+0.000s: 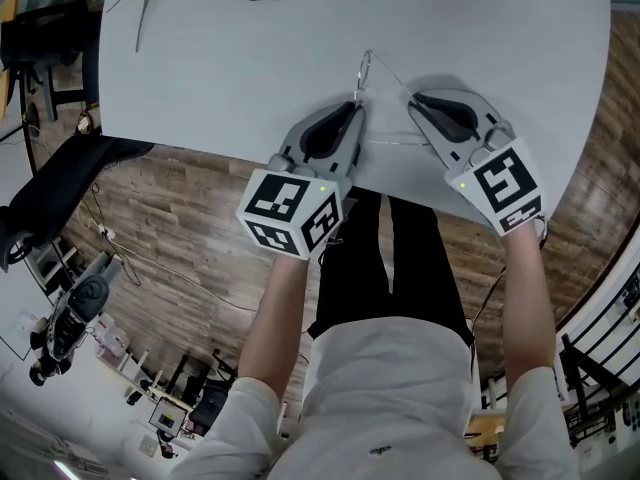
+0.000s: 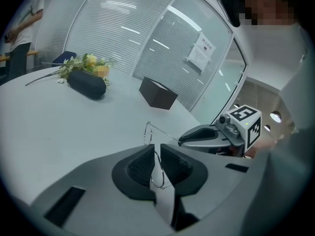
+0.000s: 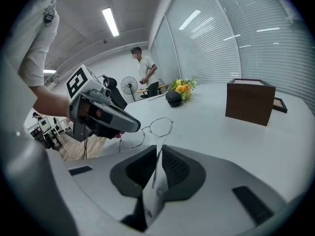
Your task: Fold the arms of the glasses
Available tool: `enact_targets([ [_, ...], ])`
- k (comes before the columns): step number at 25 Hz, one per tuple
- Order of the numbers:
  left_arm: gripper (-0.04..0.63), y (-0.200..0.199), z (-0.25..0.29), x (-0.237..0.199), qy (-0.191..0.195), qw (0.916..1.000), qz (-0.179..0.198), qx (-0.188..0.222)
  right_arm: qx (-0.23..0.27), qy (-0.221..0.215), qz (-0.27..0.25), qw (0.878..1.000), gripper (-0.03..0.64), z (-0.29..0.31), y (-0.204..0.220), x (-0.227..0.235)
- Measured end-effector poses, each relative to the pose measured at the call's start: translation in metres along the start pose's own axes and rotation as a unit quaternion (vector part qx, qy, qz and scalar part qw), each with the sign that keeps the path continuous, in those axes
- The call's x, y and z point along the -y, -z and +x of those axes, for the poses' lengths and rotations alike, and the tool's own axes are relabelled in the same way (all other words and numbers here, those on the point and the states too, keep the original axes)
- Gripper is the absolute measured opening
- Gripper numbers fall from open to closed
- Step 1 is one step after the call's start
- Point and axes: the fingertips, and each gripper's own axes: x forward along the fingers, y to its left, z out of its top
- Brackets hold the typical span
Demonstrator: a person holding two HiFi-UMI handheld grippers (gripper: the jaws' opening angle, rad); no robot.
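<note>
Thin wire-rimmed glasses (image 1: 366, 68) stand at the near side of the white table (image 1: 230, 78). My left gripper (image 1: 357, 103) is shut on one lens rim (image 2: 156, 168); the other lens (image 2: 147, 133) sticks out past the fingertips. From that lens one temple arm (image 2: 170, 133) runs to my right gripper (image 2: 197, 136). In the right gripper view both lenses (image 3: 160, 127) show ahead, beside the left gripper (image 3: 110, 118). The thin arm (image 3: 157, 166) passes between the jaws of my right gripper (image 3: 158, 149), which stand narrowly apart and do not visibly press it.
A black pouch (image 2: 86, 84) lies by a bunch of flowers (image 2: 86, 62) at the far side. A dark box (image 2: 157, 93) stands further along the table, brown in the right gripper view (image 3: 250, 101). The table's near edge (image 1: 240, 158) is just behind both grippers. A person (image 3: 145, 73) stands far off.
</note>
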Motion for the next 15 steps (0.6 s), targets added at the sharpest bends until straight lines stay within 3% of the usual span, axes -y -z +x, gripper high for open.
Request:
enact_targets([
  [15,0.051,-0.005,0.004,-0.001,0.003,1.0000,0.000,-0.005,0.001,-0.048,0.000,0.999,0.063,0.008,-0.008,-0.015],
])
